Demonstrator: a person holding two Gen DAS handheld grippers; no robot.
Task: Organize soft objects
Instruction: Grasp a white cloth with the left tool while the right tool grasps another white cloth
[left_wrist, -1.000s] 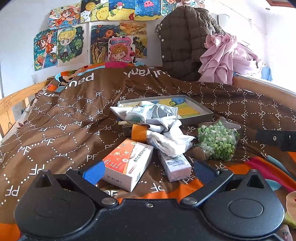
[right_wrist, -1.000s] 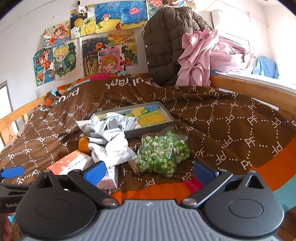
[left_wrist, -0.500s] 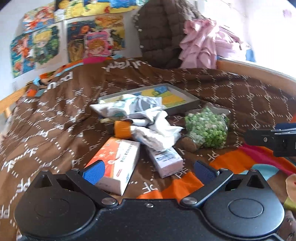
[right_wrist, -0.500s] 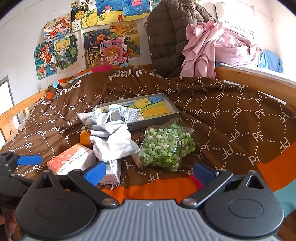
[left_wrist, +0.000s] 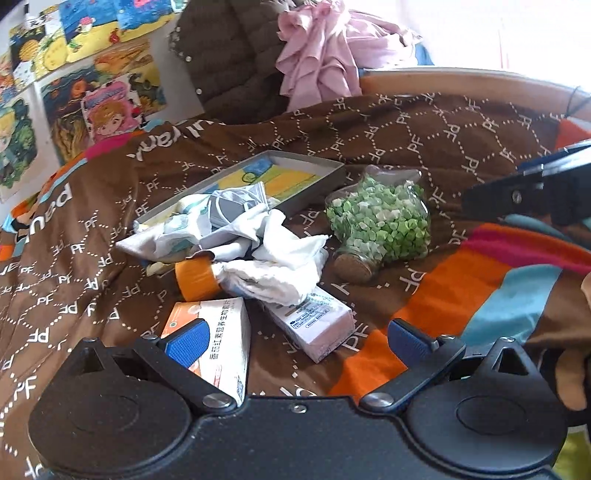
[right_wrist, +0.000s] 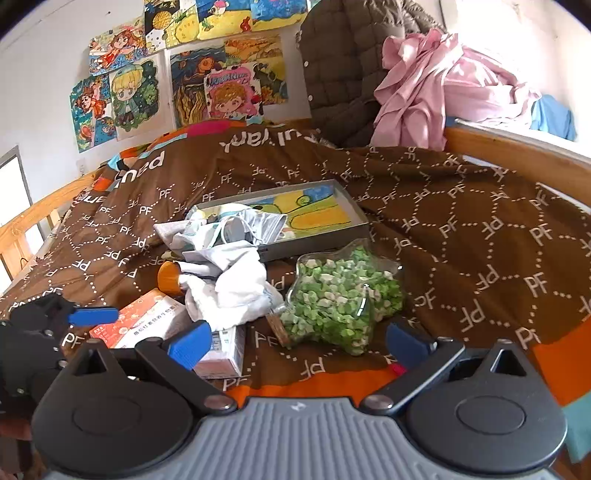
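**A:** How are your jaws standing?

**B:** I am holding both pairs wide apart with nothing between them. My left gripper (left_wrist: 297, 338) is hovering over the two cartons, and my right gripper (right_wrist: 299, 341) is hanging just in front of the star-shaped jar (right_wrist: 340, 299). In the right wrist view my other tool is showing at the far left edge.

**A:** Where is the soft stuff lying?

**B:** The white cloth (left_wrist: 275, 264) is lying crumpled just beyond my left jaws, draping over the end of the pale carton (left_wrist: 314, 325) and touching the orange cap (left_wrist: 194, 277). Behind it, a grey and patterned bundle (left_wrist: 229, 210) is spilling out of the shallow tray (left_wrist: 314, 177) over its near rim.

**A:** How are you expecting it to handle?

**B:** I am judging it light, limp and easily snagged. I am thinking of pinching a raised fold at the top of the heap, since a low bite could catch the carton or the quilt beneath. The grey bundle may include a corded item, though I am not seeing it clearly enough to say.

**A:** And the jar?

**B:** It is looking hard and probably breakable, lying on its side with its cork toward me, just beside the cloth. I am keeping clear of it.

**A:** What is around you?

**B:** A brown quilt (right_wrist: 461, 221) is giving under everything, so nothing is sitting level. Beyond it a dark padded coat (right_wrist: 343, 70) and pink clothes (right_wrist: 436, 85) are piled against the wooden bed rail, with children's drawings (right_wrist: 184, 81) covering the wall.
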